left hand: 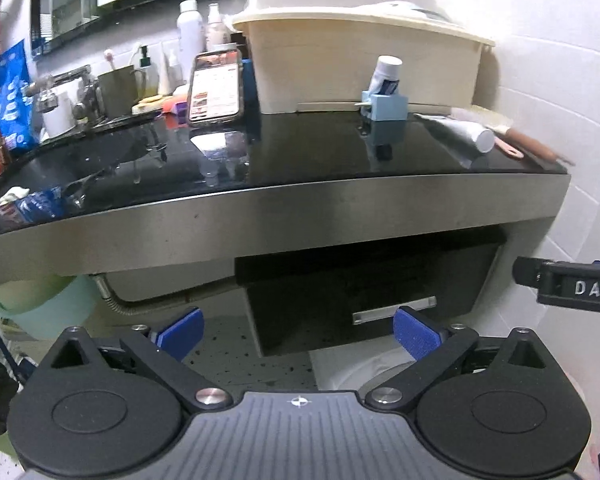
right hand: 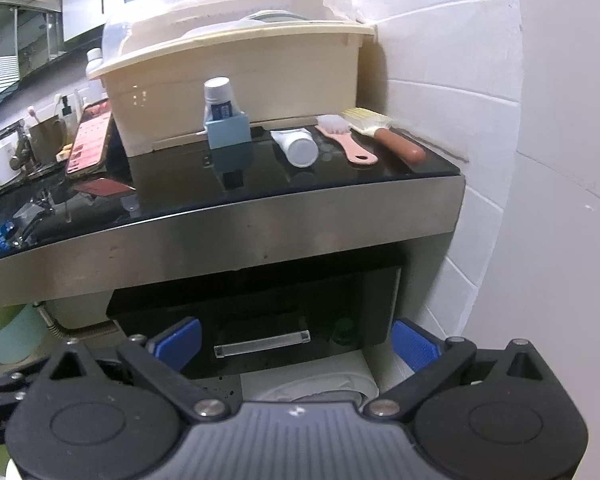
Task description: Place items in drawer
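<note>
Drawer (right hand: pixel 260 320) sits shut under the counter (right hand: pixel 220 224), handle (right hand: pixel 262 344) facing me. Tube (right hand: pixel 298 146) and two brushes (right hand: pixel 346 140) lie on top. My left gripper (left hand: pixel 298 334) and right gripper (right hand: pixel 296 342) both gape, empty.

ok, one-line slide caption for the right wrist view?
Open right claw faces the closed drawer under a counter holding tube and brushes.

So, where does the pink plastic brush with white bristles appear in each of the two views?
Left wrist view: the pink plastic brush with white bristles lies at the far right edge of the glossy black countertop, partly hidden behind the white tube.
Right wrist view: the brush lies upper right of centre, between the white tube and the brown-handled brush.
Shared landmark: the light blue holder.
</note>
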A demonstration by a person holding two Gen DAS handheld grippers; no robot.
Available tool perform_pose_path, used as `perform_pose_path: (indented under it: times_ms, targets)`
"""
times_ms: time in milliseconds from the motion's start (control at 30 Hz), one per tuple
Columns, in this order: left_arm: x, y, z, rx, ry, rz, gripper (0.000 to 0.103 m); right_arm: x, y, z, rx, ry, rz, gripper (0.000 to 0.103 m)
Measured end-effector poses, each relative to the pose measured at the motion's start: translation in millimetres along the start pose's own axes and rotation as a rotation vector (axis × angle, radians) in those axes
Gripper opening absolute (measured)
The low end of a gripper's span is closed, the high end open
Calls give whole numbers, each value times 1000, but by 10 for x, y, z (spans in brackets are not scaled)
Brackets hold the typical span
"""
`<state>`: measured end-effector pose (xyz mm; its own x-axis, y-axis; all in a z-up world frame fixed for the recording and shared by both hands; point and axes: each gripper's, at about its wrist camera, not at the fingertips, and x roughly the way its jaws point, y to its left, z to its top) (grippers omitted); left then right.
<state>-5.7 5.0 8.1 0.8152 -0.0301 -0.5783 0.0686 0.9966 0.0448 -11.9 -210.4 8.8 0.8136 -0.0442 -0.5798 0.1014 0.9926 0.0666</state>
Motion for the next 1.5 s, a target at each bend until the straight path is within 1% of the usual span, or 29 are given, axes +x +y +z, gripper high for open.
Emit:
perform_pose_path:
  times_ms: [100,300,400,433,500,667,933,1067,1500]
  targets:
    - [-39,2,46,-10,-16,26,102,9,-21,-4,6,1,-5,102]
    - [-96,53,105,-55,-62,23,102,4,-6,-6,0,3,1,102]
    - [-93,87,123,-78,-71,71,102,4,13,-5,-11,23,22,102]
    - [-88,91,127,-69,-68,79,102,2,23,-7,-16,27,28,102]
    - [-69,89,136,-37,-46,67,102,-8,55,-17,-33,33,38,102]
    - [-42,106,139,-53,-2,38,102,-26,145,-29,-72,37,31,102]
    - [-105,-3,109,-8,-39,48,102,-52,173,-26,-70,28,25,102]
    - [-105,-14,104,-5,-38,45,102,-70,192,-34,-91,13,11,102]
    - [-89,-31,88,-7,-28,39,102,-125,222,-19,-110,-10,11,102]
